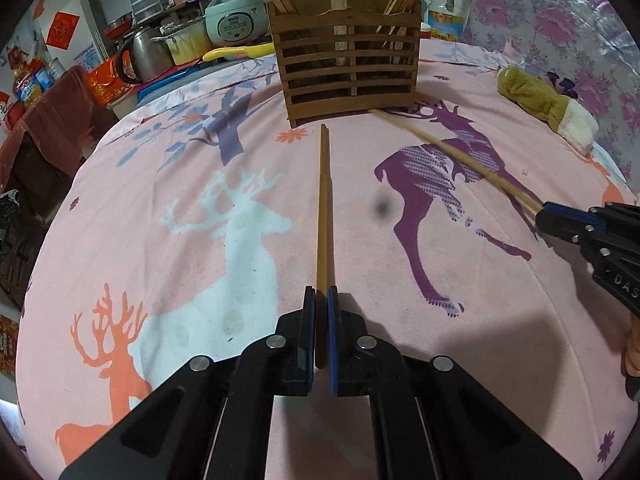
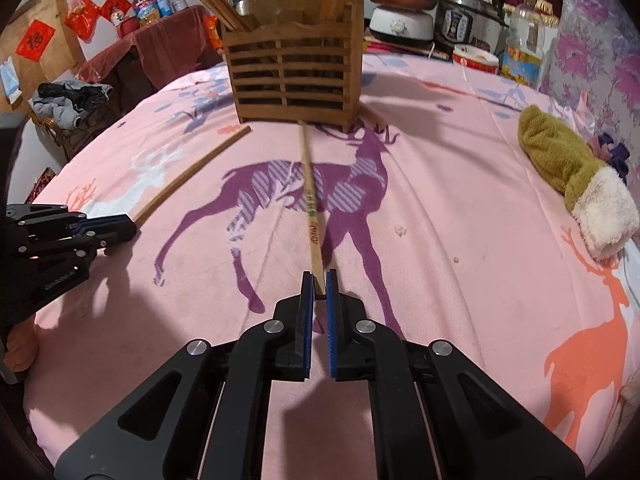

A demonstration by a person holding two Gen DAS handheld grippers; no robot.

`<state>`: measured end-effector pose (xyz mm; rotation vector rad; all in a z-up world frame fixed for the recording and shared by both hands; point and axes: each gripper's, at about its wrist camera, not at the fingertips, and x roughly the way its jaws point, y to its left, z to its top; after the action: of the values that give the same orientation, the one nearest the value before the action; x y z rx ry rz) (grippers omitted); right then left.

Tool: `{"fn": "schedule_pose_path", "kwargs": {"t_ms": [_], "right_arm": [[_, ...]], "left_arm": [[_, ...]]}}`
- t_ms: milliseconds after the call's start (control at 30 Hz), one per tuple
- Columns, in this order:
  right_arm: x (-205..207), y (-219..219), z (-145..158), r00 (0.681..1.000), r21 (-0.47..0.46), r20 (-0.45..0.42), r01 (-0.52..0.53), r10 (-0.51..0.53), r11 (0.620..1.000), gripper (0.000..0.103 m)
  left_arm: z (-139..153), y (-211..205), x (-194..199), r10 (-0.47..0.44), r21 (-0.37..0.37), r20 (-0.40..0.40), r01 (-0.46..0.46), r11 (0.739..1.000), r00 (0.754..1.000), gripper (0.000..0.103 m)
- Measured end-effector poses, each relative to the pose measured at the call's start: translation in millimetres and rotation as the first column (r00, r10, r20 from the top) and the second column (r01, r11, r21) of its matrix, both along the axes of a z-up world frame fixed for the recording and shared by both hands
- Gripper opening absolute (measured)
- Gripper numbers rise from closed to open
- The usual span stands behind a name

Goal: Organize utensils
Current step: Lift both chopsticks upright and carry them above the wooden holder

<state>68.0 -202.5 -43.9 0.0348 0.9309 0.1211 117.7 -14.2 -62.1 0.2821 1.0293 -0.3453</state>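
Note:
A slatted wooden utensil holder (image 1: 346, 66) (image 2: 294, 74) stands at the far side of the pink deer-print cloth, with several chopsticks upright in it. My left gripper (image 1: 321, 292) is shut on the near end of a pair of brown chopsticks (image 1: 322, 200) that lies on the cloth and points toward the holder. My right gripper (image 2: 319, 276) is shut on the near end of a paler chopstick pair (image 2: 310, 196), whose far tip reaches the holder's base. Each gripper also shows in the other view, the right gripper (image 1: 548, 216) at the right edge, the left gripper (image 2: 130, 228) at the left edge.
A green and cream plush cloth (image 1: 548, 108) (image 2: 576, 184) lies at the right on the pink cloth (image 1: 160, 280). Behind the table stand a rice cooker (image 1: 236, 16), a kettle (image 1: 146, 54), a pressure cooker (image 2: 468, 20) and an oil bottle (image 2: 524, 40). A draped side table (image 2: 168, 48) stands at the left.

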Motion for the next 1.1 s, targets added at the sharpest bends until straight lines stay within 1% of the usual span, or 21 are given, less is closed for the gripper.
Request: {"fn": "schedule_pose_path", "kwargs": {"t_ms": [167,267,400,500,600,733,867,1000,1100], "right_arm": [[-0.7,3.2,-0.9,1.0,-0.008,-0.005,-0.009,0.009,1.0,0.006],[-1.3,2.6,0.8,1.0,-0.002,0.0,-0.009,0.009,1.0,0.006],[-6.2,1.3,9.1,0.999,0.021,0.027,-0.018,0.017,1.0,0.006],[-13.0,0.9,19.5,0.997,0.038,0.071,-0.026,0.023,0.999,0.006],[-22.9,-1.0,34.1,0.99,0.068,0.142,-0.036,0.026,0.997,0.006],[-29.5,-5.6,47.5,0.977,0.091,0.215,-0.028,0.008,0.995,0.006],[-31.5,-11.3,63.4,0.962,0.117,0.273,-0.013,-0.019,0.993,0.006],[-27.1,-13.9,86.9,0.949,0.138,0.315,-0.013,-0.031,0.99,0.006],[-21.5,-13.0,103.7,0.939,0.135,0.342,-0.015,-0.032,0.991,0.006]], "left_arm": [[0.0,-1.6,-2.8,-0.004,0.015,0.008,0.004,1.0,1.0,0.007],[2.9,-0.9,-4.3,-0.013,-0.005,0.009,0.013,1.0,1.0,0.006],[18.7,0.3,-12.5,-0.019,-0.041,0.071,0.022,0.999,0.997,0.006],[33.8,6.2,-18.8,-0.003,-0.085,0.123,0.014,0.996,0.992,0.006],[49.7,12.1,-23.7,0.023,-0.122,0.182,0.0,0.992,0.983,0.006],[60.6,14.9,-26.5,0.04,-0.155,0.211,-0.007,0.988,0.977,0.006],[72.3,15.4,-23.1,0.054,-0.187,0.215,-0.013,0.982,0.975,0.006],[89.9,10.8,-15.9,0.061,-0.189,0.226,-0.018,0.982,0.972,0.006],[107.6,4.5,-10.0,0.059,-0.191,0.248,-0.011,0.982,0.967,0.006]]}}
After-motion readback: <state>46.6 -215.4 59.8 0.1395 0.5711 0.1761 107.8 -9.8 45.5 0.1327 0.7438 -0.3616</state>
